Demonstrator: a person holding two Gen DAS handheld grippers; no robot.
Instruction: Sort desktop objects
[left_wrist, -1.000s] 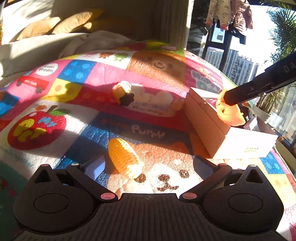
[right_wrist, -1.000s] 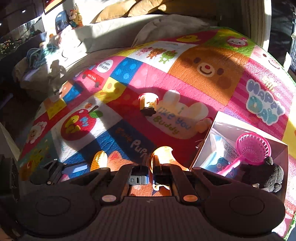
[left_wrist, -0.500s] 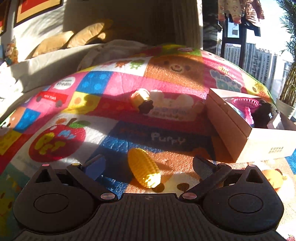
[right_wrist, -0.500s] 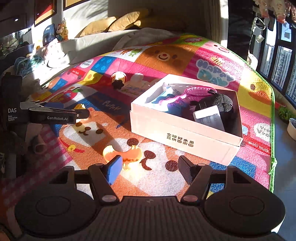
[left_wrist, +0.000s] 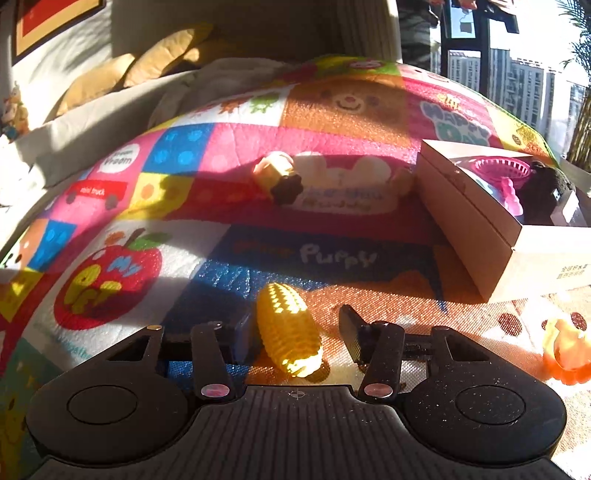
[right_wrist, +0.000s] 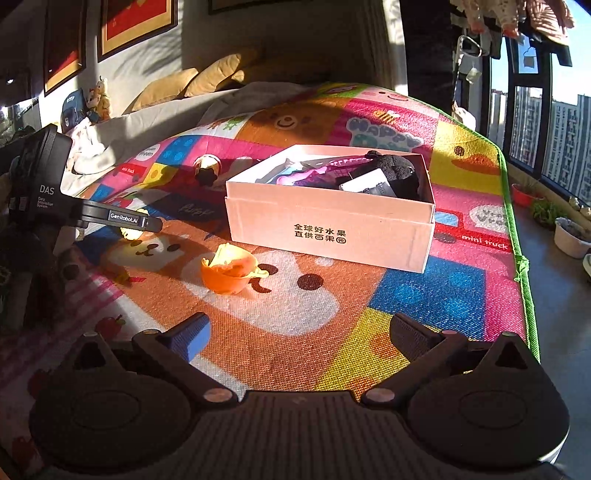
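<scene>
The left gripper has just been closing, with a yellow toy corn cob between its jaws; the left pad presses the cob's side, but the right pad's contact is hard to make out, a sliver of mat seeming to show between them. The cob lies lengthwise on a colourful play mat, its near end sunlit. In the right wrist view this gripper's tips cover most of the cob. The right gripper has just been opening and stands released, nothing between its jaws, above bare mat. Just beyond it to the left lies an orange toy cup, tipped on its side. Behind the cup sits an open white box holding a pink strainer and a dark plush toy, both partly hidden by its walls. Far left of the box lies a small cream toy with a dark flower-shaped end.
</scene>
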